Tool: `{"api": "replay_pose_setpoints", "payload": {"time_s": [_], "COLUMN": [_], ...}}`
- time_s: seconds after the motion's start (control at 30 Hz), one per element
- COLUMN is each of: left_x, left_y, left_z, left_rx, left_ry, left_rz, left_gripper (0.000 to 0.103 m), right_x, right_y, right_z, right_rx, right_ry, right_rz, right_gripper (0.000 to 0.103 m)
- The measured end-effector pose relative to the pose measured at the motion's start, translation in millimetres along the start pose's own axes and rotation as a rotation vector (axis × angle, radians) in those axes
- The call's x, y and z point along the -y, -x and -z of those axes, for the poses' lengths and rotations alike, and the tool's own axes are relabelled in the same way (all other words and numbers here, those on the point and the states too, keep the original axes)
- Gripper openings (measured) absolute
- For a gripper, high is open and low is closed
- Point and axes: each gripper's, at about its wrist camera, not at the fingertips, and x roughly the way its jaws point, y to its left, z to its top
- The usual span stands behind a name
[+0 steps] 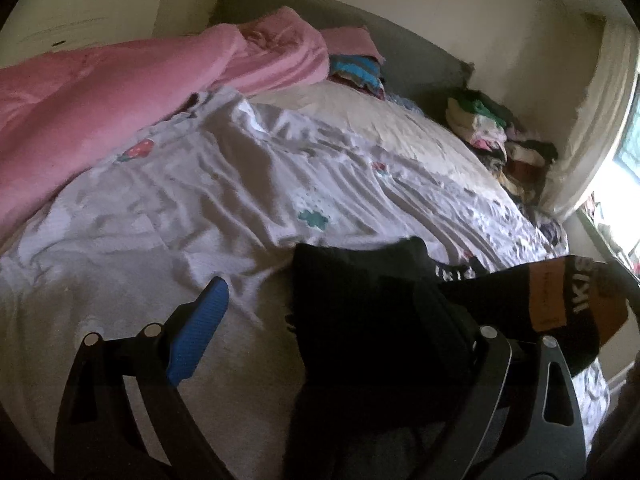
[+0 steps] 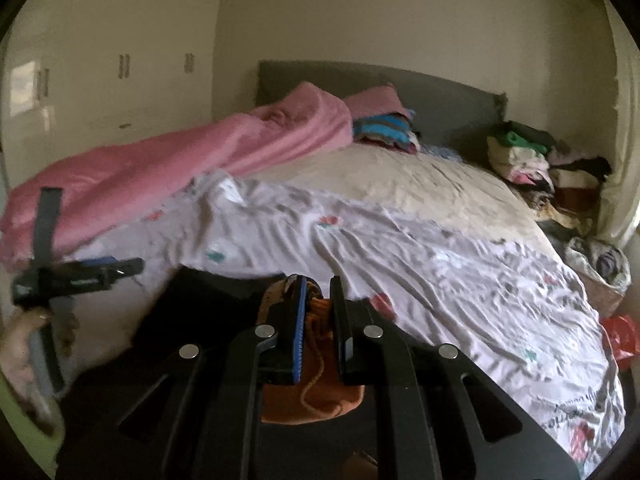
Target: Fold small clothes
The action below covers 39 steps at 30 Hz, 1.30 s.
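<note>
A black sock with an orange band and white lettering point(image 1: 552, 300) hangs in front of my left gripper point(image 1: 332, 308), draped over its right finger. The left fingers point(image 1: 200, 328) stand wide apart, so this gripper is open. In the right wrist view my right gripper point(image 2: 318, 300) is shut on the sock's orange part point(image 2: 316, 360), and the black part point(image 2: 208, 304) spreads to the left over the bed. The left gripper point(image 2: 80, 276) shows at the left edge of the right wrist view, held by a hand.
A white patterned sheet point(image 1: 224, 184) covers the bed. A pink blanket point(image 1: 100, 96) lies along its left side. Stacks of folded clothes point(image 1: 492, 128) sit by the grey headboard point(image 2: 400, 88). White wardrobes point(image 2: 120, 60) stand at the left, a window point(image 1: 624, 152) at the right.
</note>
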Motion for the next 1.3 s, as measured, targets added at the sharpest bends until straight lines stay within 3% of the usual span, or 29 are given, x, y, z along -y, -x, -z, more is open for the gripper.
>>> {"api": "replay_pose_setpoints", "payload": {"time_s": [0.4,0.67,0.73,0.9,0.97,1.03,1.07,1.13,1.3], "left_x": [59.2,63.1,63.1,64.7,66.3,65.7,63.4,58.4,44.8], "left_y": [-28.2,-36.6,-37.0,-38.8,-41.7,-48.9,-55.7,-64.7,-65.6], "left_z": [33.3,39.0,39.6,41.5,43.7,48.2,51.6,58.1,61.7], "left_rx": [-0.079,-0.106,-0.112,-0.127,-0.150,-0.195,-0.230,-0.272,-0.299], "left_ry": [-0.193,-0.206,-0.201,-0.203,-0.206,-0.208,-0.205,-0.201,-0.162], "left_rz": [0.028,0.032,0.029,0.037,0.056,0.066,0.062,0.042,0.074], "left_gripper": [0.087,0.087,0.087,0.087,0.079,0.059,0.055,0.050,0.049], "right_x": [26.6,32.6,33.9,36.9,33.1,24.3,18.9,5.5,-22.7], "right_y": [-40.9,-48.0,-47.7,-40.0,-41.9,-46.4,-48.8,-53.0,-63.5], "right_z": [58.3,72.2,75.0,82.2,85.7,89.9,91.3,92.4,91.8], "right_rx": [-0.133,-0.170,-0.174,-0.172,-0.197,-0.230,-0.244,-0.265,-0.294], "right_ry": [-0.087,-0.106,-0.113,-0.146,-0.155,-0.161,-0.159,-0.147,-0.110], "right_rz": [0.081,0.100,0.121,0.116,0.097,0.045,0.021,-0.028,-0.089], "right_gripper": [0.011,0.016,0.024,0.025,0.025,0.025,0.025,0.026,0.032]}}
